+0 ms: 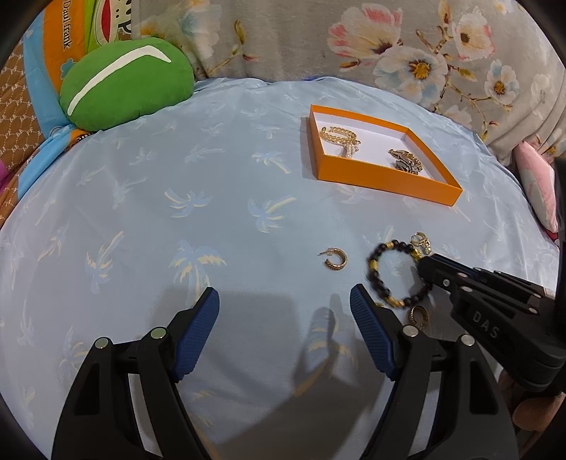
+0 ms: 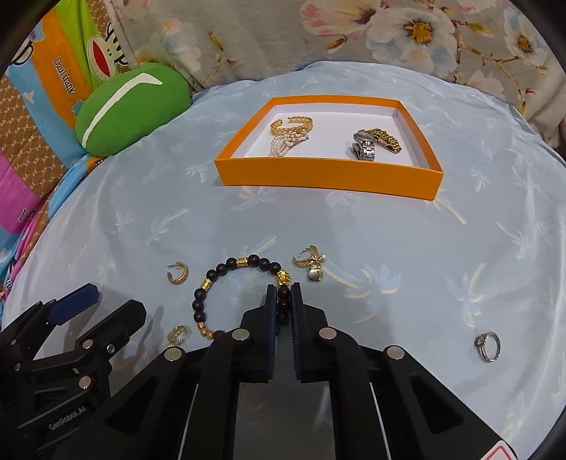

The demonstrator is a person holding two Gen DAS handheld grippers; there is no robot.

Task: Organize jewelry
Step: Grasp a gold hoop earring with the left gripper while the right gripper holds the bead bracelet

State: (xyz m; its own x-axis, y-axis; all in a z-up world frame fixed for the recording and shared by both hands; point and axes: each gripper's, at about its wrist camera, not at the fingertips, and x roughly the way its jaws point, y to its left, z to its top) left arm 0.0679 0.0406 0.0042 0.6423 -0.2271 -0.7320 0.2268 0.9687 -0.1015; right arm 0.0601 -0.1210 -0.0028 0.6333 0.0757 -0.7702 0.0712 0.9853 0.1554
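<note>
A bracelet of dark and gold beads [image 2: 226, 283] lies on the blue palm-print cloth. My right gripper [image 2: 283, 293] is shut on its right side; the beads sit between the pads. The left wrist view shows the same bracelet [image 1: 380, 269] with the right gripper [image 1: 424, 263] on it. My left gripper [image 1: 283, 300] stands open over bare cloth, nothing between its fingers. Loose on the cloth are a gold hoop earring [image 2: 178, 273], a small gold earring [image 2: 178, 334], a gold charm earring [image 2: 311, 263] and a silver ring [image 2: 488, 346]. The orange box [image 2: 325, 175] holds a gold chain with pearls [image 2: 290, 134] and watch bands [image 2: 375, 141].
A green cushion [image 2: 131, 109] lies at the back left beside colourful printed bedding [image 2: 53, 88]. Floral fabric [image 2: 389, 32] runs along the back edge. A pink item [image 1: 534, 184] sits at the far right in the left wrist view.
</note>
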